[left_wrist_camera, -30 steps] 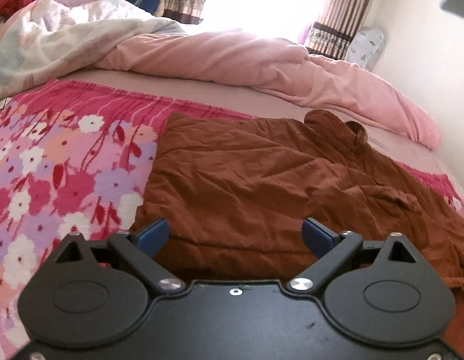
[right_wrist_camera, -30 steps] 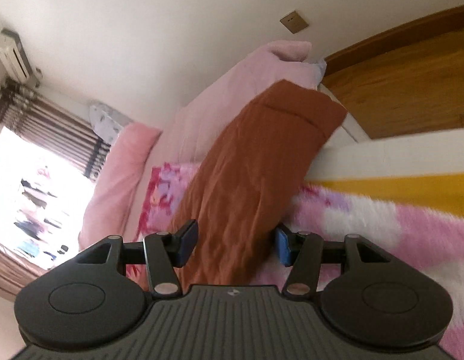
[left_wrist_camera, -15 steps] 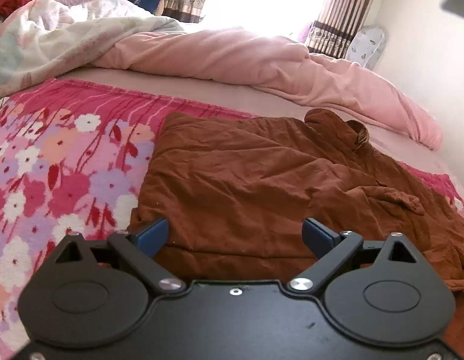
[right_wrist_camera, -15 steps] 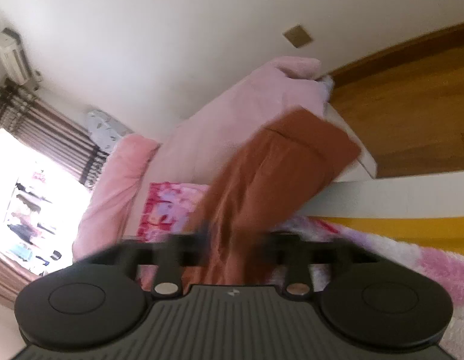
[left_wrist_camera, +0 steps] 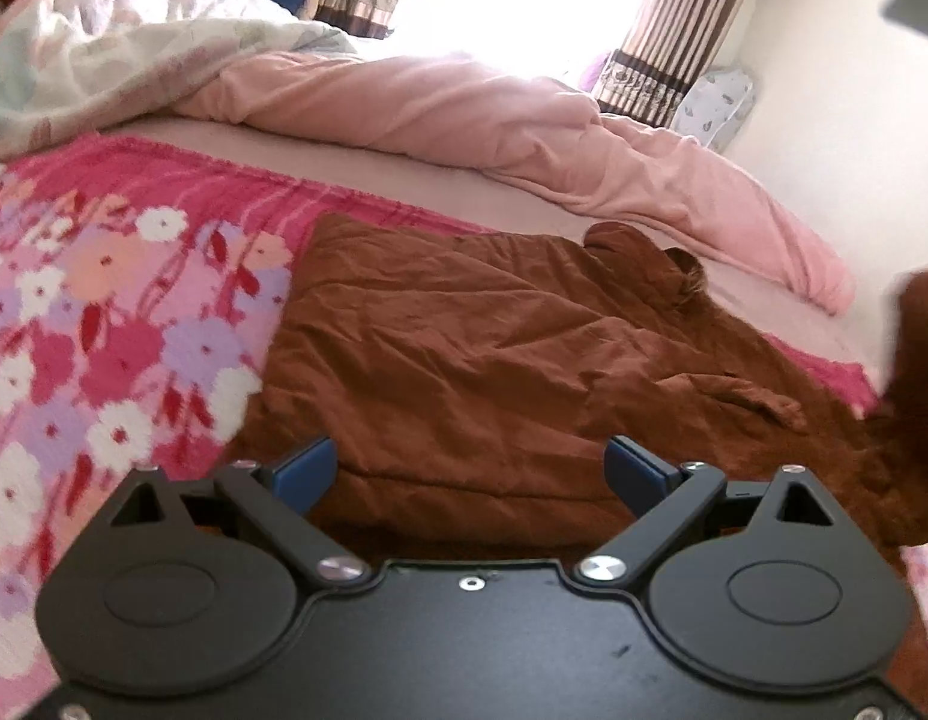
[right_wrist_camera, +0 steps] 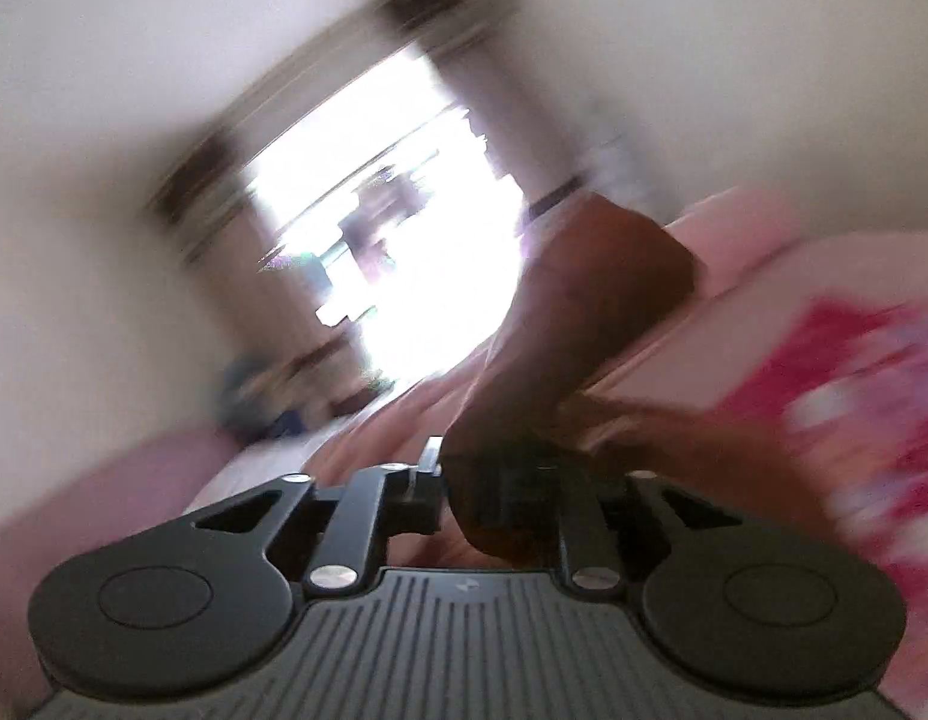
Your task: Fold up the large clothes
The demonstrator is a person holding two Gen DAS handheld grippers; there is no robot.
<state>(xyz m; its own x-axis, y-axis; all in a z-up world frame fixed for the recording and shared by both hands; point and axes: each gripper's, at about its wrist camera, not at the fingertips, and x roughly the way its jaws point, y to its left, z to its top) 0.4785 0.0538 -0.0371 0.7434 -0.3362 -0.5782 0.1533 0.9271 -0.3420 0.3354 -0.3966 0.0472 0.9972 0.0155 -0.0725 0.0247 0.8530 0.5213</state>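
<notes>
On the bed, wrinkled brown garment (left_wrist_camera: 464,360): left gripper (left_wrist_camera: 470,474) jaws spread, right gripper (right_wrist_camera: 506,480) pinching it.

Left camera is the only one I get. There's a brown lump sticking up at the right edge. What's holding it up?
Observer: The right gripper. That end of the brown coat sits bunched between its fingers, as far as the blurry right view shows.
Operator: Is it up high?
Observer: Yes, that end stands raised above the gripper, in front of the bright window.
Operator: Can you see how tight the fingers are?
Observer: Not well. The cloth covers most of them, so the grip looks closed, but I can't be sure how firmly.
</notes>
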